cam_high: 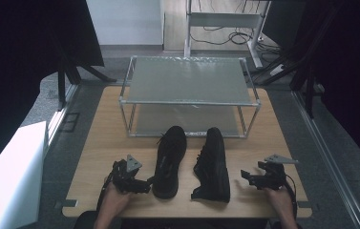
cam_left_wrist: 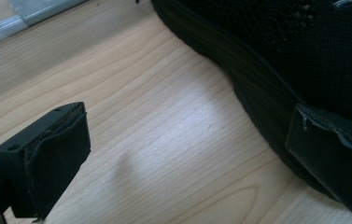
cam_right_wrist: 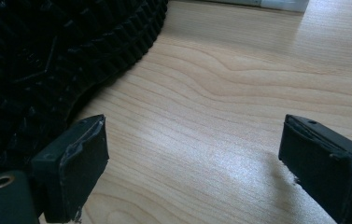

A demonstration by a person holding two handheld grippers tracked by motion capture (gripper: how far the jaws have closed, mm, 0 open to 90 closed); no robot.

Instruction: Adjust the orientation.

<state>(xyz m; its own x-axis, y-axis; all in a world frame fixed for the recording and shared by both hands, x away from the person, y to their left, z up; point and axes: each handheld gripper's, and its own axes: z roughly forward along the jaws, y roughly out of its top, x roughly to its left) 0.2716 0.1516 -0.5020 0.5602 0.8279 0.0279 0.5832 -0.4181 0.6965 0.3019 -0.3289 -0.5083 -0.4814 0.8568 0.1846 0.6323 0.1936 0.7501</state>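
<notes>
Two black shoes (cam_high: 170, 161) lie on your surface (cam_high: 263, 138); both grippers, left (cam_high: 139, 183) and right (cam_high: 251, 177), flank them, jaws open.

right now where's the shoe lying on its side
In the high view the tipped black shoe lies right of centre on the wooden table, between the upright black shoe and the right tool, before the shoe rack.
</notes>
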